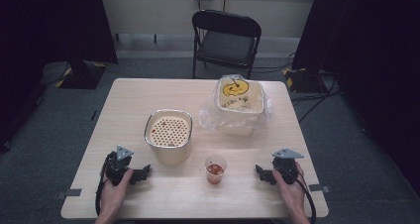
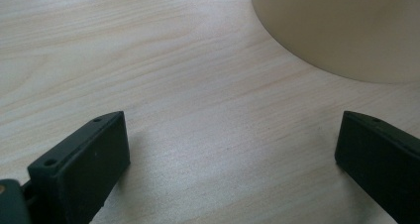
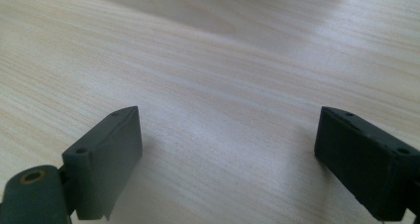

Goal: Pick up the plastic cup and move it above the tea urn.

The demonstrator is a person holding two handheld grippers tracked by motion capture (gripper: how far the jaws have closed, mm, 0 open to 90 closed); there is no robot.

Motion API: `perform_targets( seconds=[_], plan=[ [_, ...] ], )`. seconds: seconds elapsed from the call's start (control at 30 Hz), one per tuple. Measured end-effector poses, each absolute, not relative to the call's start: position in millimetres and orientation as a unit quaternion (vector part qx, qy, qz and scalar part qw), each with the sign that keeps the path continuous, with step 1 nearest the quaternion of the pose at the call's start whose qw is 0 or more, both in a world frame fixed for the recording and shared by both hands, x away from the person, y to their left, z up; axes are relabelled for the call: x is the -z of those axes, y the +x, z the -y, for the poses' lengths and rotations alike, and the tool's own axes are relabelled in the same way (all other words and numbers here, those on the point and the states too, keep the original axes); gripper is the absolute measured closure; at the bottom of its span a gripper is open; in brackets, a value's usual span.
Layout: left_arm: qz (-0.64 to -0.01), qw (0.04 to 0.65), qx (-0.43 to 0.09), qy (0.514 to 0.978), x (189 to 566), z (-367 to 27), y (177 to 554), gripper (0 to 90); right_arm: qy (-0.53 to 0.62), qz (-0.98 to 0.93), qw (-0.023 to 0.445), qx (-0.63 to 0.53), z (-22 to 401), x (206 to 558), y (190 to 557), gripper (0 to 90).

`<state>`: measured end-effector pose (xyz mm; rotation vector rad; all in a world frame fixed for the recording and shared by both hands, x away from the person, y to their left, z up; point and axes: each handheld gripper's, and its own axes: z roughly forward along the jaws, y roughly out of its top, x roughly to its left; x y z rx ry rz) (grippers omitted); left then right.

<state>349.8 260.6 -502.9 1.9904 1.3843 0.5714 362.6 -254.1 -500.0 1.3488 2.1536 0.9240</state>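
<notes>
Two grippers rested low on the light wooden table [image 1: 124, 97], one in each of the person's hands, near its front edge. The left gripper [image 1: 140, 174] lay just beside the cream container [image 1: 168, 135], whose perforated insert showed rows of small holes; in the left gripper view the container's rounded wall [image 2: 346, 30] rose just ahead of the right-hand jaw, apart from it. Its jaws stood wide apart with only bare tabletop between them. The right gripper [image 1: 261, 173] lay near the small clear cup [image 1: 215, 169] of red sauce, not touching it; its jaws were likewise spread wide and held nothing. Farther back stood a square tub [image 1: 240, 102] wrapped in a clear plastic bag, well apart from both grippers
</notes>
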Motion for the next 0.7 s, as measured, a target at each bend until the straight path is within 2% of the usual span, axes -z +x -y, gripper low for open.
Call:
perform_targets(
  seconds=[0.3,0.5,0.7],
  plan=[
    [-0.527,0.320,-0.217,0.757,502.8,-260.7,349.8,0.0,0.487,-0.777,0.218,-0.333,254.0,499.9,362.5,10.2],
    [-0.527,0.320,-0.218,0.757,502.9,-260.6,349.9,0.0,0.488,-0.779,0.222,-0.325,248.7,496.2,359.2,16.4],
    [-0.527,0.319,-0.217,0.757,502.8,-260.7,349.8,0.0,0.457,-0.794,0.188,-0.354,229.1,480.3,346.8,16.3]
  ],
)
